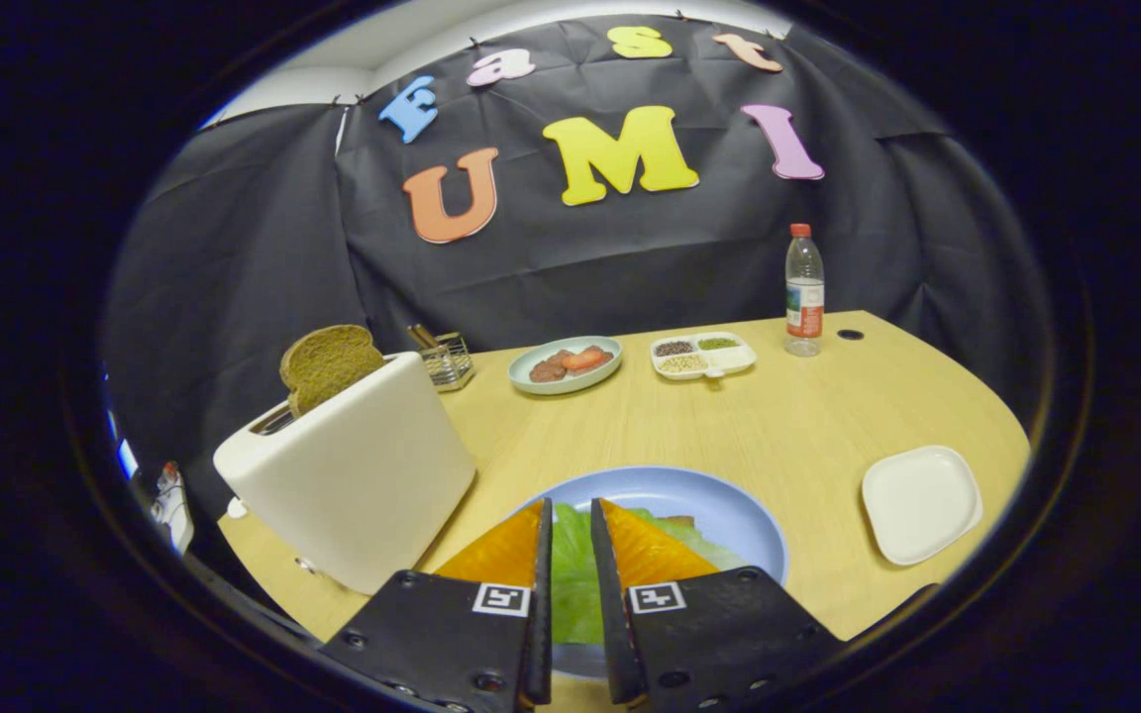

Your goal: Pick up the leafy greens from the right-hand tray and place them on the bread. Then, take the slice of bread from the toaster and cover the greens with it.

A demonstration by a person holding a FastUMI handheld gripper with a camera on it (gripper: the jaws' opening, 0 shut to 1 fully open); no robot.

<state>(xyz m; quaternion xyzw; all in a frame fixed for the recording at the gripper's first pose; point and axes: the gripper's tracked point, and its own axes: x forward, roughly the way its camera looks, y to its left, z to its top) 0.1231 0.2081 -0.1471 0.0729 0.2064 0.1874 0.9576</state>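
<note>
Toaster (pixel 358 470) stands on the table (pixel 759 426), ahead of the claw (pixel 570 535) and off to its left. Bread slice (pixel 330 364) sticks up out of the slot, upright on edge, roughly half exposed, its broad face turned toward the camera and a little to the right. A small wire holder (pixel 444 358) sits just behind the toaster.

Centre: blue plate (pixel 719 505) directly under and ahead of the claw. Leafy greens (pixel 570 574) lie on it, seen in the narrow gap between the two fingers and past the right one. A brown edge shows beyond the greens, likely the lower bread; cannot confirm. Fingers stand close together with only a thin gap. Cannot tell whether they pinch the leaf or hang just above it.

Judgement: greens look placed or nearly so; the toaster slice is next. That move turns on one fact: the slice lies left and forward of the claw and higher than the plate, so the fingers would need to close across its thin sides.

Further back: a plate of food (pixel 566 363), a divided dish (pixel 704 356), a bottle (pixel 804 292). Right of the claw: white square tray (pixel 922 503), bare, well apart from the blue plate.
</note>
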